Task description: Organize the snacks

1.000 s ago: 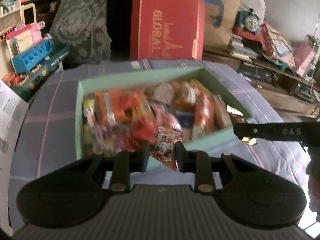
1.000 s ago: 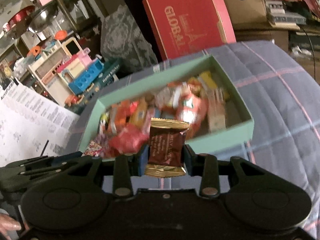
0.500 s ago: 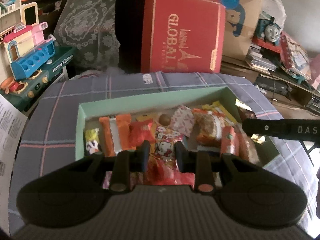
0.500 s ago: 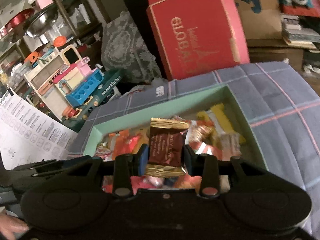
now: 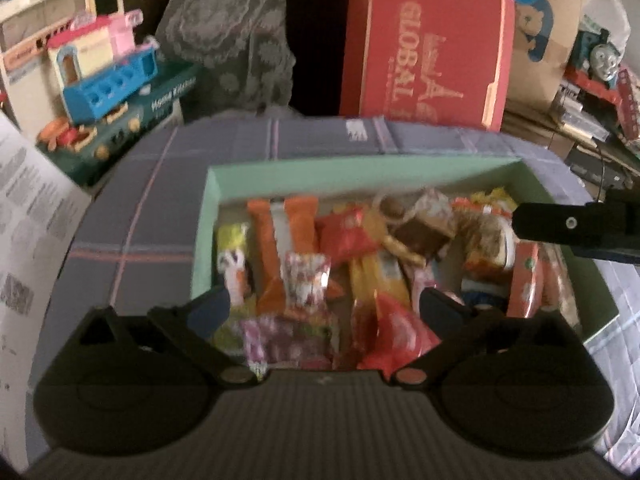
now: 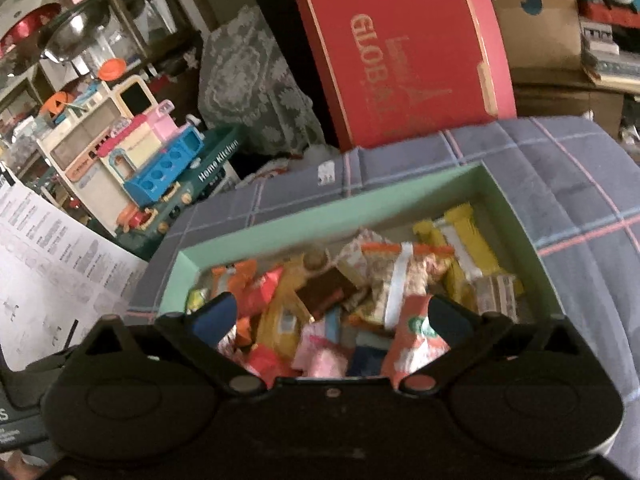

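A mint-green box [image 5: 360, 168] full of wrapped snacks sits on a checked purple cloth. My left gripper [image 5: 326, 310] is open and empty above the box's near side. A Hello Kitty packet [image 5: 306, 280] lies among the snacks just ahead of it. My right gripper [image 6: 330, 316] is also open and empty over the same box [image 6: 320, 220]. A brown chocolate packet [image 6: 326, 290] lies on the pile in the box; it also shows in the left wrist view [image 5: 420, 236]. The right gripper's finger [image 5: 580, 228] reaches in from the right in the left wrist view.
A red "GLOBAL" box [image 5: 424, 44] stands behind the cloth-covered surface [image 5: 160, 208]. Toy kitchen sets [image 6: 152, 160] sit at the back left. A printed paper sheet [image 6: 48, 264] lies at the left. Cardboard boxes and a Thomas train toy [image 5: 600, 56] crowd the back right.
Both grippers opened. The left let go of the Hello Kitty packet and the right let go of the brown chocolate packet; both packets now lie in the box.
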Demonstrator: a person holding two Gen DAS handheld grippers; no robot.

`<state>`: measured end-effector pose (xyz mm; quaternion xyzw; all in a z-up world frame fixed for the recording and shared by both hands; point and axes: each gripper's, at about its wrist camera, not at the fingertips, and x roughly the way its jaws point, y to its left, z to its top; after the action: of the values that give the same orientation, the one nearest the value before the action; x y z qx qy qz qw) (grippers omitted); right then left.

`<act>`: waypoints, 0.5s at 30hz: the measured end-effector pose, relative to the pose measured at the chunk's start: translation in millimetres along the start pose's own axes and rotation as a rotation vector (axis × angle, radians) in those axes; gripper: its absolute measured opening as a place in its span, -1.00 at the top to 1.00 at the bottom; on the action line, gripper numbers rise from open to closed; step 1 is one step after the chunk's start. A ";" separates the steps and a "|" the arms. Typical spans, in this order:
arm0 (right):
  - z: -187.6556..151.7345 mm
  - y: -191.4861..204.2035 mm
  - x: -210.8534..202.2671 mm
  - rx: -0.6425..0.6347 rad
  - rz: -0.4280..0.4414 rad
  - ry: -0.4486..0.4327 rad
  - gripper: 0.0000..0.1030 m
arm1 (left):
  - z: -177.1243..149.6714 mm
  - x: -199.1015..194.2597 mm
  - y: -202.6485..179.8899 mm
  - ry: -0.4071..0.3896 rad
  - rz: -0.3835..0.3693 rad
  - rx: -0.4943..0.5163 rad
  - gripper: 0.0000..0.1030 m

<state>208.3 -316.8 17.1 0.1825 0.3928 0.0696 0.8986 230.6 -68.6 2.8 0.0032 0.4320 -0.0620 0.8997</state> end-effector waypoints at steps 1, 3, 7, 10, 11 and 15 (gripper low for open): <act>-2.3 -0.4 -0.7 0.005 0.000 0.007 -1.00 | -2.3 0.0 -0.1 0.006 0.001 -0.001 -1.00; -6.1 -1.3 -3.7 0.010 0.001 0.010 -1.00 | -7.6 -2.9 -1.1 0.012 0.003 0.004 -1.00; -11.2 -1.6 -12.3 0.005 -0.003 0.018 -1.00 | -13.3 -12.5 -4.5 0.012 0.004 0.012 -1.00; -15.5 -1.9 -20.1 0.007 -0.009 0.021 -1.00 | -15.6 -20.6 -7.3 0.009 0.007 0.016 -1.00; -16.3 -2.6 -23.0 0.009 -0.012 0.024 -1.00 | -16.6 -23.6 -8.0 0.008 0.008 0.017 -1.00; -23.7 -6.7 -38.0 0.023 -0.029 0.026 -1.00 | -23.7 -37.9 -11.6 0.003 0.012 0.020 -1.00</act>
<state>165.0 -326.7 25.6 0.1861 0.4078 0.0544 0.8922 187.4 -74.6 17.9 0.0148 0.4327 -0.0611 0.8993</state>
